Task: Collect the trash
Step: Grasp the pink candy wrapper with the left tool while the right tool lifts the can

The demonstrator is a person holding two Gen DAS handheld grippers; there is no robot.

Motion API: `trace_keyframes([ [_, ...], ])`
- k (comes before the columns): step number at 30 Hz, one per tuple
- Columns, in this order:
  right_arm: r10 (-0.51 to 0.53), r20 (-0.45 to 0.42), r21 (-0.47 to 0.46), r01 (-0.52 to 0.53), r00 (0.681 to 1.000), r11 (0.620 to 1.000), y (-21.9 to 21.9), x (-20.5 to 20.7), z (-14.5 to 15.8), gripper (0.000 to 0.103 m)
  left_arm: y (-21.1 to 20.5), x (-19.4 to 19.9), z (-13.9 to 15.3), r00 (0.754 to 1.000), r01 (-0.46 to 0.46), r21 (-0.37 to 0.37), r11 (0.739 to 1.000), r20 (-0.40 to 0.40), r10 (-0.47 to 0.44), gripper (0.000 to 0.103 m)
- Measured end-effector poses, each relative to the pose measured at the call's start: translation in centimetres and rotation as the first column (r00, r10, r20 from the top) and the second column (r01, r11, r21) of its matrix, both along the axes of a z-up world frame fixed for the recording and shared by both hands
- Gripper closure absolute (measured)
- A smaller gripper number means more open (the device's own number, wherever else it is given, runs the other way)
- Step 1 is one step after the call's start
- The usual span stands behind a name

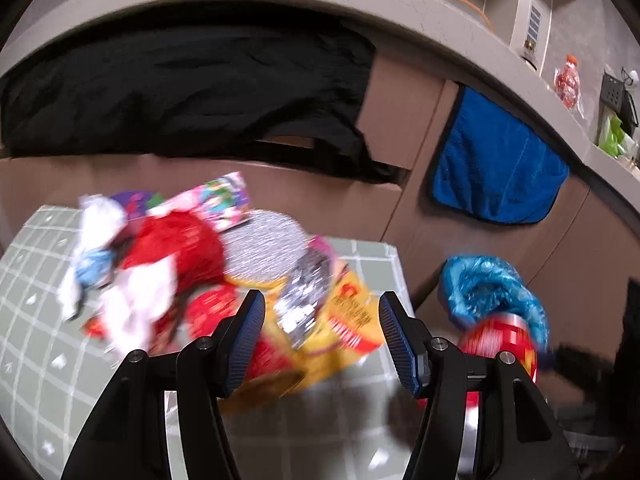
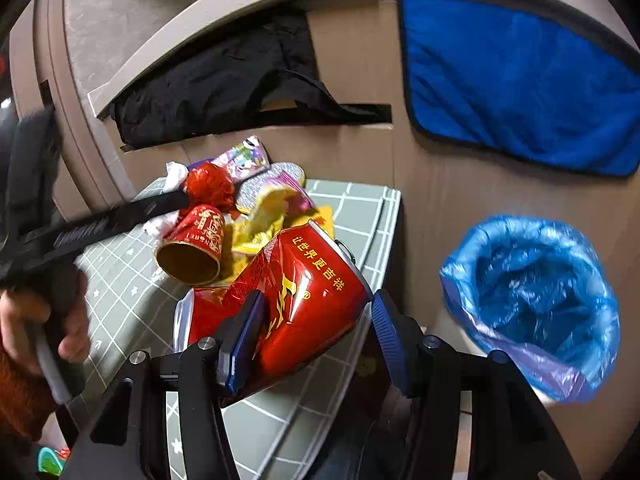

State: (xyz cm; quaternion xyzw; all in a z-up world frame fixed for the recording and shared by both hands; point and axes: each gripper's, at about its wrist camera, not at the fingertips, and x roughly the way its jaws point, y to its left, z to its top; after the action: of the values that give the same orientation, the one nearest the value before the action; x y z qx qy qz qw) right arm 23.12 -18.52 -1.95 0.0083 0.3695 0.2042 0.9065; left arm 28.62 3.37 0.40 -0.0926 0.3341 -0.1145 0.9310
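A pile of trash lies on a green checked table (image 2: pixel 132 284): a red paper cup (image 2: pixel 196 240) on its side, a yellow wrapper (image 2: pixel 260 220), a red crumpled ball (image 2: pixel 210 184), white tissue and foil packets. My right gripper (image 2: pixel 316 328) is shut on a dented red drink can (image 2: pixel 296 304), held above the table's right edge. A bin lined with a blue bag (image 2: pixel 536 304) stands on the floor to the right. My left gripper (image 1: pixel 320 336) is open and empty, just above the yellow wrapper (image 1: pixel 352 320). The view is blurred. The can (image 1: pixel 504 344) and the blue bag (image 1: pixel 492 292) show at right.
A brown cabinet front behind the table carries a blue towel (image 2: pixel 520 88) and a black cloth (image 2: pixel 224 80) in an open drawer. A grey countertop (image 1: pixel 400 0) runs above, with a white appliance (image 1: pixel 532 24) and bags on it. The person's left hand (image 2: pixel 40 320) shows at the left.
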Motion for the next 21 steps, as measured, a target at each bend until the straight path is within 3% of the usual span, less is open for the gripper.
trace_keyframes([
  [3, 0.0, -0.021, 0.015, 0.0, 1.0, 1.0, -0.6, -0.2, -0.6, 0.052, -2.3, 3.7, -1.4, 0.997, 0.009, 0.033, 0.999, -0.076, -0.006, 0.048],
  [5, 0.0, -0.028, 0.022, 0.0, 1.0, 1.0, -0.9, -0.4, -0.7, 0.052, -3.3, 6.4, -3.0, 0.991, -0.005, 0.092, 0.996, -0.136, 0.017, 0.064],
  [6, 0.002, -0.027, 0.027, -0.001, 1.0, 1.0, -1.0, -0.6, -0.7, 0.052, -3.5, 7.0, -3.5, 0.988, -0.008, 0.104, 0.995, -0.154, 0.024, 0.067],
  [8, 0.002, -0.024, 0.032, -0.002, 1.0, 0.999, -1.1, -0.8, -0.7, 0.052, -3.4, 8.5, -4.7, 0.979, -0.018, 0.094, 0.995, -0.203, 0.037, 0.084],
  [9, 0.003, -0.02, 0.033, -0.002, 1.0, 0.999, -1.1, -0.8, -0.5, 0.052, -3.1, 8.9, -5.0, 0.975, -0.024, 0.066, 0.998, -0.219, 0.038, 0.088],
  [12, -0.001, 0.001, 0.022, 0.001, 1.0, 1.0, -1.1, -1.0, -0.1, 0.052, -2.3, 8.3, -4.3, 0.981, -0.044, 0.042, 0.998, -0.187, 0.051, 0.099],
  [21, 0.004, 0.041, 0.035, -0.005, 0.999, 0.999, -0.4, 0.0, 1.3, 0.052, 0.2, 2.8, 1.4, 0.997, -0.079, 0.056, 0.995, -0.012, 0.079, 0.1],
])
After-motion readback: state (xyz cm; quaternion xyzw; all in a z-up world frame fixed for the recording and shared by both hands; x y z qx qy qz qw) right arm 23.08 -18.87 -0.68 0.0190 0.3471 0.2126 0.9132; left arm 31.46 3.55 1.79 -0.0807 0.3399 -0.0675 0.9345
